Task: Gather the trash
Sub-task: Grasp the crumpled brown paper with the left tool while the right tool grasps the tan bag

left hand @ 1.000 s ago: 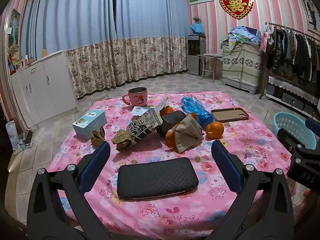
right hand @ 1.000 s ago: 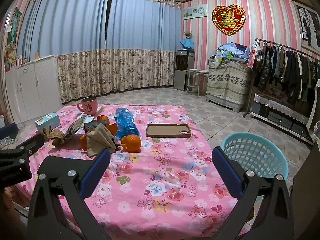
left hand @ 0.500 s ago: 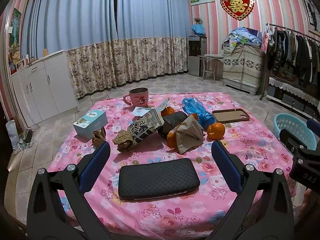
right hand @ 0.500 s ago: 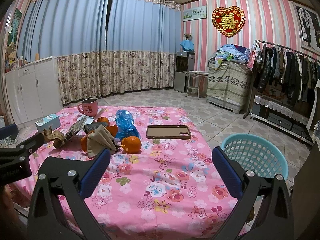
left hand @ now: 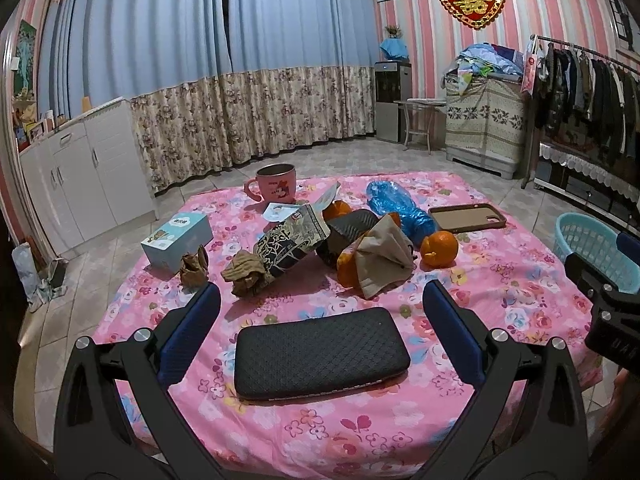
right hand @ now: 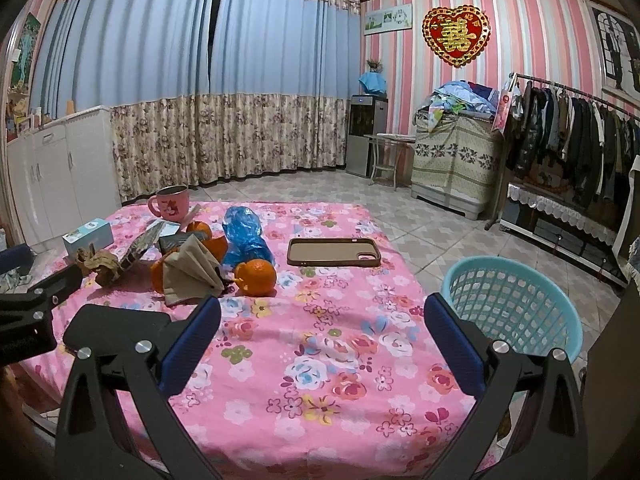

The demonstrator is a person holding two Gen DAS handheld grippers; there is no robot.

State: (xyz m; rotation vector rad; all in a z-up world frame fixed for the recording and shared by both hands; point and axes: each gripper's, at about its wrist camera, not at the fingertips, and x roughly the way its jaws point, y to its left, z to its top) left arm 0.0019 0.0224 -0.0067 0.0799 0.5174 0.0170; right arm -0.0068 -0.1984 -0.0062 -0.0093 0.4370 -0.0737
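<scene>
On the pink floral table (left hand: 500,276), at about 11 o'clock from my left gripper (left hand: 320,300), lie the trash pieces: two crumpled brown paper wads (left hand: 244,274), a patterned snack bag (left hand: 290,240), a tan paper wrapper (left hand: 382,252) and a blue plastic bag (left hand: 400,206) at 1 o'clock. Compared with a second ago the whole table sits slightly lower and a touch farther in both views, as I have drawn both grippers back and up a little; nothing on the table has shifted. My left gripper's jaws are spread wide and empty above a black quilted case (left hand: 320,354), which lies straight ahead between me and the trash. My right gripper (right hand: 320,312) is also spread wide, holding nothing, over bare cloth, with the light blue basket (right hand: 516,308) off the table edge at 2 o'clock. Oranges (left hand: 439,249) lie among the wrappers, one touching the tan wrapper. Farther out stand a pink mug (left hand: 276,188) at 12 o'clock, a teal box (left hand: 176,236) at 10 o'clock and a brown phone case (right hand: 333,252). In the left view, my right gripper's black frame cuts in at 3 o'clock
</scene>
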